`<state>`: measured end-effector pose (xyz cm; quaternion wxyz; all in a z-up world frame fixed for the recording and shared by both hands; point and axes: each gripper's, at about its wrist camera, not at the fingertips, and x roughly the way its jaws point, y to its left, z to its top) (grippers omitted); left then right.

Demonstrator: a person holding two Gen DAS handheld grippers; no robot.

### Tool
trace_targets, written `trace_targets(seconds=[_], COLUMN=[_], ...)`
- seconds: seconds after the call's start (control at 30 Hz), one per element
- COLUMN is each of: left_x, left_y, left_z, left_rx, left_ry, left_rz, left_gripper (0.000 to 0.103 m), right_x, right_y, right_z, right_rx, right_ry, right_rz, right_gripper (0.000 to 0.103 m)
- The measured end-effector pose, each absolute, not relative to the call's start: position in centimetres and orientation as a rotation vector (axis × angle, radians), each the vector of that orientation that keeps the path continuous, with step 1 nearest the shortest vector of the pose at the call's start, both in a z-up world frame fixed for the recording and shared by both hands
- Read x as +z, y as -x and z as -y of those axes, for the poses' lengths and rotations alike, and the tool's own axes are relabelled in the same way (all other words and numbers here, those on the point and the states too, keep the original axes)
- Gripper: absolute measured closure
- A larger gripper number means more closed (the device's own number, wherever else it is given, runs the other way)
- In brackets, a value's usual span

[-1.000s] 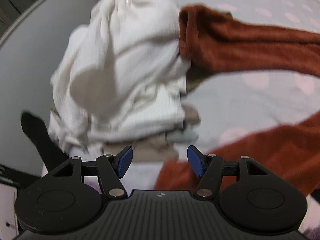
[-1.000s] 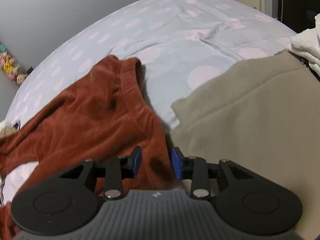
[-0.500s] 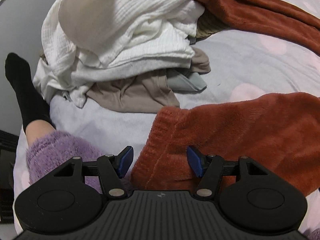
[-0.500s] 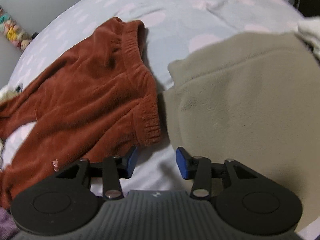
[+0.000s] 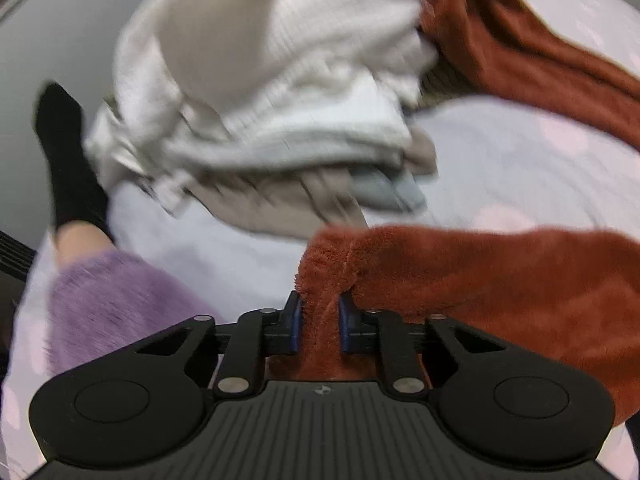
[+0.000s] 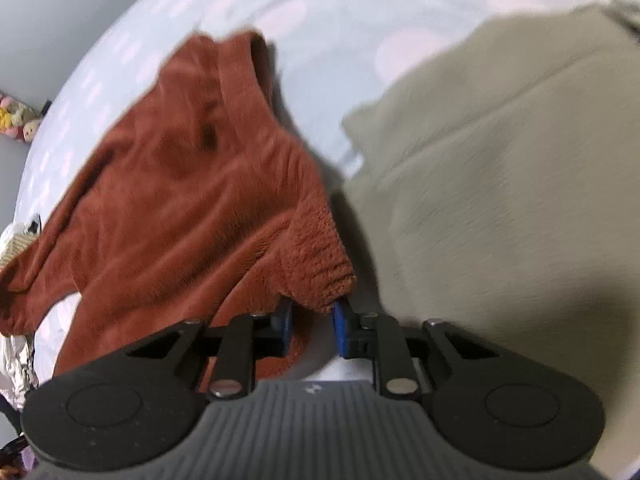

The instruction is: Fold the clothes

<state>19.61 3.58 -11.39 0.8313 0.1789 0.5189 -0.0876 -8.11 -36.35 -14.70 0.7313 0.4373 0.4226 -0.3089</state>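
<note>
A rust-red fleece garment [image 5: 500,276] lies spread on the bed. My left gripper [image 5: 319,320] is shut on one of its cuffed corners, with fabric bunched between the blue pads. In the right wrist view the same red garment [image 6: 192,184] stretches up and left. My right gripper [image 6: 312,322] is closed down on another ribbed corner of it, the cloth caught between the pads and lifted slightly.
A pile of white, beige and grey clothes [image 5: 272,92] sits ahead of the left gripper. A beige fleece garment [image 6: 500,168] lies right of the right gripper. The person's purple-clad leg [image 5: 116,304] and black sock [image 5: 68,152] are at the left. The bedsheet [image 6: 320,24] has pink dots.
Both grippers have closed from open onto corners of the red garment. The left gripper dropped from the clothes pile toward the garment's cuff.
</note>
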Motion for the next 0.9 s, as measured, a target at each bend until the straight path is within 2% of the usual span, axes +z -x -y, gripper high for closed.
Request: trace_targets(seconds=[0.13, 0.23, 0.33, 0.43, 0.53, 0.67, 0.7, 0.9], left_x=[-7.1, -5.8, -6.8, -8.8, -10.1, -9.4, -9.0, -6.1], left_y=[-20.6, -21.2, -21.6, -21.7, -21.4, -19.7, -19.1, -15.3], left_z=[-4.7, -4.6, -3.6, -3.1, -3.0, -2.2, -2.0, -0.3], left_rx=[-0.163, -0.185, -0.179, -0.173, -0.186, -0.22, -0.23, -0.431], left_ry=[-0.383, -0.385, -0.447, -0.461, -0.469, -0.617, -0.653, -0.715], left_rz=[-1.039, -1.057, -1.092, -1.112, -1.101, -1.0, -0.962, -0.866], left_gripper=[0.09, 0.09, 0.089, 0.083, 0.08, 0.057, 0.056, 0.056], right_x=[-10.5, -8.5, -9.5, -10.9, -11.5, -9.7, -9.1, -6.7], right_y=[10.1, 10.9, 10.3, 9.5, 8.9, 8.7, 8.6, 6.9], right_z=[37.0, 37.6, 37.5, 37.2, 36.4, 35.2, 34.8, 31.2], right_rx=[-0.739, -0.757, -0.757, -0.759, -0.755, -0.741, -0.74, -0.595], right_ry=[-0.894, -0.867, -0.836, -0.794, -0.742, -0.632, -0.592, -0.441], right_rz=[-0.865, -0.859, -0.939, -1.011, -1.037, -1.028, -1.027, -1.004], right_gripper=[0.085, 0.087, 0.088, 0.087, 0.08, 0.074, 0.068, 0.067])
